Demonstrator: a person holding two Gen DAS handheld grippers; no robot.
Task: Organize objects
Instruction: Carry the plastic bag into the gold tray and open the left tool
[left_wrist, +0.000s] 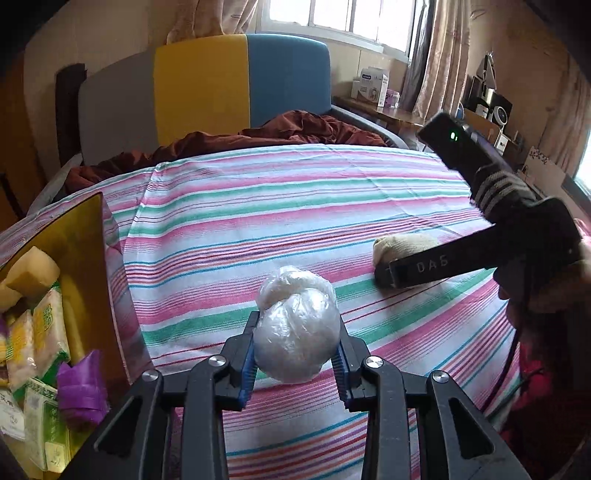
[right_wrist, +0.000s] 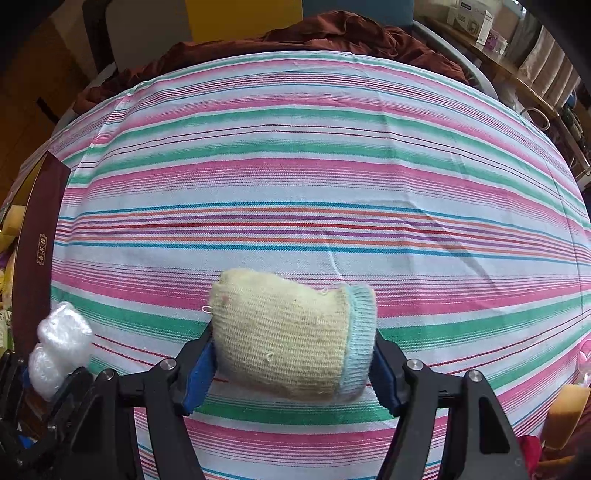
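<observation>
1. Objects for sorting, far left: an open box (left_wrist: 79, 236) with a gold inner wall holds green-printed packets (left_wrist: 46, 321), a yellowish sponge block (left_wrist: 31, 271) and a purple wrapped piece (left_wrist: 79, 387). I read this box as the likely collecting place, though that is a judgement.

2. Left gripper (left_wrist: 295, 354): my fingers are closed against both sides of a ball of crumpled clear plastic (left_wrist: 297, 332), pinching it near its lower half. Whether it is lifted or resting on the striped bedsheet (left_wrist: 258, 206) I cannot tell. The ball sits just right of the box.

3. Handling note, left: the plastic looks soft and springy, so I would keep the pinch steady, carry it leftward over the box rim, and spread the fingers only once it is above the contents.

4. Right gripper (right_wrist: 293, 365): my fingers pinch a rolled cream knitted glove (right_wrist: 284, 332) across its length, one pad at the closed end, the other at its pale blue cuff (right_wrist: 360, 339). In the left wrist view its tip lies low on the sheet, right of the plastic ball and apart from it.

5. Handling note, right: the roll may unfurl if the grip slackens; I would hold it until the left side is out of the way, avoiding a collision over the box.

6. Far side: a rumpled brown blanket (left_wrist: 295, 129) lies beyond the sheet.
</observation>
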